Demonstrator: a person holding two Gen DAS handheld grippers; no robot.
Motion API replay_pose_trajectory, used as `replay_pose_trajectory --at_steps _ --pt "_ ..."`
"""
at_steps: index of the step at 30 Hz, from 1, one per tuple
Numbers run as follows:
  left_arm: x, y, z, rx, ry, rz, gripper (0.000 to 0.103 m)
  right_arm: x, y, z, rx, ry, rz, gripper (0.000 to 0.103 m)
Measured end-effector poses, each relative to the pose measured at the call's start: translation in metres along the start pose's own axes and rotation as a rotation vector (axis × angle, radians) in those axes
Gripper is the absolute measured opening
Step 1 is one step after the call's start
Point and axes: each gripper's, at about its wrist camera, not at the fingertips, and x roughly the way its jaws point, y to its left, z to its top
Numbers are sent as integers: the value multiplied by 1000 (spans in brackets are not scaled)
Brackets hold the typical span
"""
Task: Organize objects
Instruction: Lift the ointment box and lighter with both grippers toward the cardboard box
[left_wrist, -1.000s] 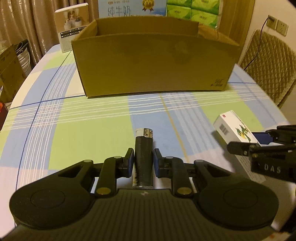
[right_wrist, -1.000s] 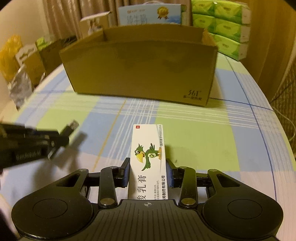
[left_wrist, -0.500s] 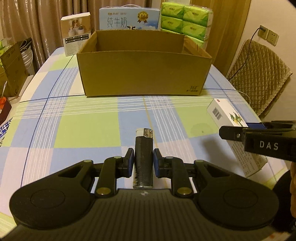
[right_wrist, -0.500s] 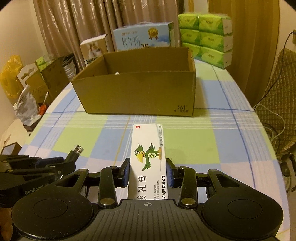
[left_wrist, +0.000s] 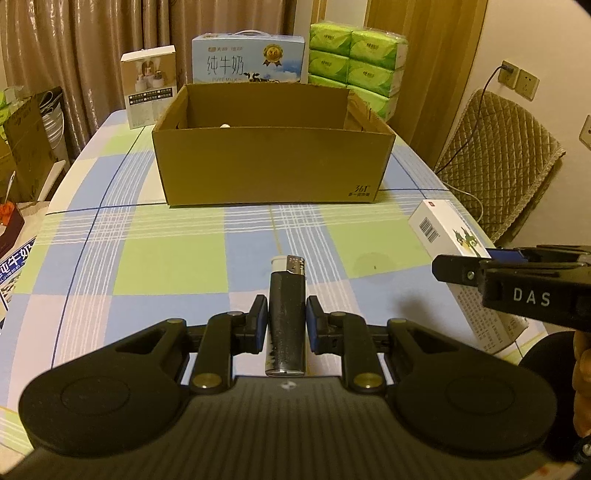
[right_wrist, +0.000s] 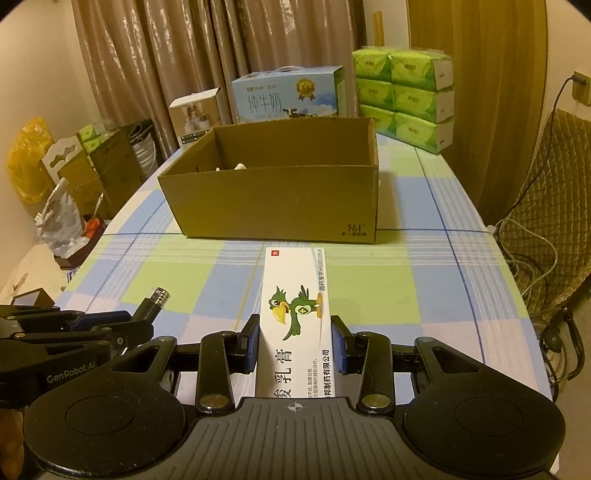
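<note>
While clamped on a black lighter (left_wrist: 286, 314), left gripper (left_wrist: 284, 319) observed above the checked tablecloth (left_wrist: 166, 258), pads pressed on both flanks of the lighter body, metal head projecting forward beyond the fingertips. Open cardboard box (left_wrist: 271, 166) noted straight ahead of this claw and well apart from it, a small pale item just visible over the box's near wall. Right gripper (left_wrist: 491, 266) seen off to the right of the left claw, carrying a white ointment carton (left_wrist: 443, 230). From the right wrist view: right gripper (right_wrist: 293, 341) closed on the ointment carton (right_wrist: 295, 314), pads on its two long sides, carton lying lengthwise and pointing ahead at the cardboard box (right_wrist: 273, 199), which sits beyond the claw with its open top in plain sight. Left gripper (right_wrist: 122, 328) noted low to the left of this claw, lighter (right_wrist: 155, 301) tip protruding. Step judged: transport of both items toward the box, pick-up complete, neither item yet over the rim. Next move judged to require carrying each claw forward and clear above the near wall, then release inside. Risk noted: crowding of the two claws over one opening.
</note>
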Motion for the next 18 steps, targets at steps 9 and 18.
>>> replay_pose_trajectory --at_steps 9,18 --pt "-6 -2 2 4 -11 2 17 -7 -1 1 1 -10 1 35" --pt "-9 -2 6 3 -15 1 17 -9 0 5 -3 -10 8 35"
